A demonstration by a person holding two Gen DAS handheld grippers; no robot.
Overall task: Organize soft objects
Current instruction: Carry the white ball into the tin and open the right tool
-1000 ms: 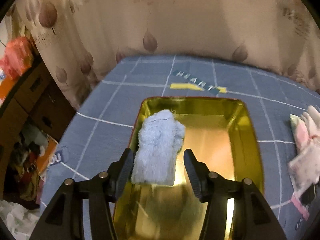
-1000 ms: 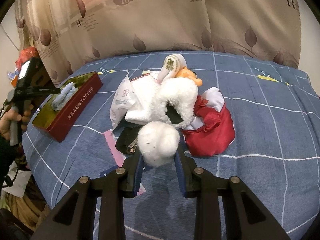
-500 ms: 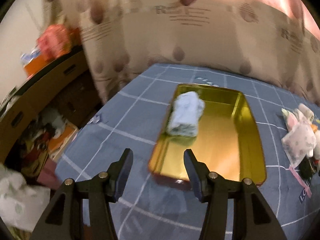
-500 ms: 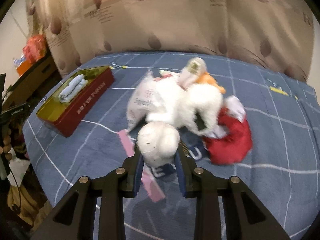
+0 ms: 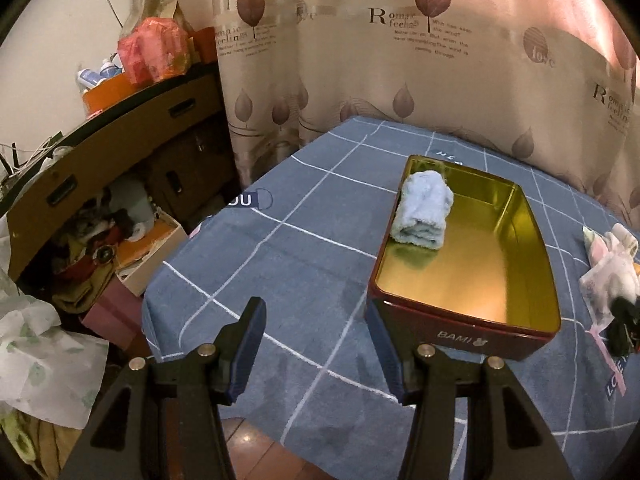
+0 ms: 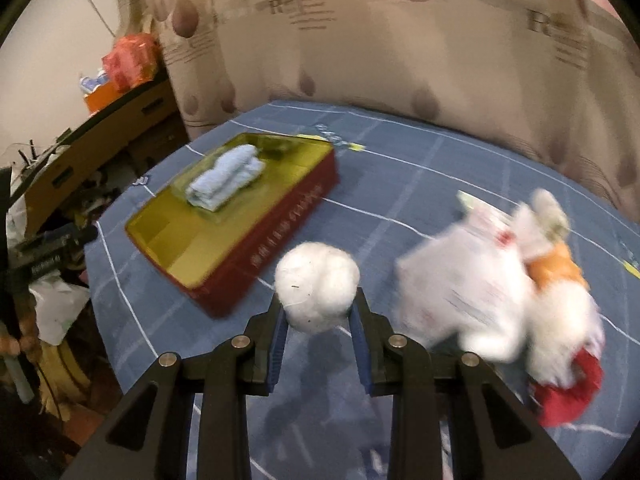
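You have one red rectangular tin with a gold inside (image 5: 468, 276), one rolled pale blue fluffy towel (image 5: 423, 214) in it, one white fluffy ball (image 6: 317, 286), and one mixed heap of soft items (image 6: 508, 292); its pieces can't be counted.

Each gripper, the left gripper (image 5: 316, 344) and the right gripper (image 6: 319, 334), is built of matte black angular arms with triangular cut-outs, round silver screw heads at the pivots, and dark blue ribbed pads (image 5: 247, 346) inside the fingers.
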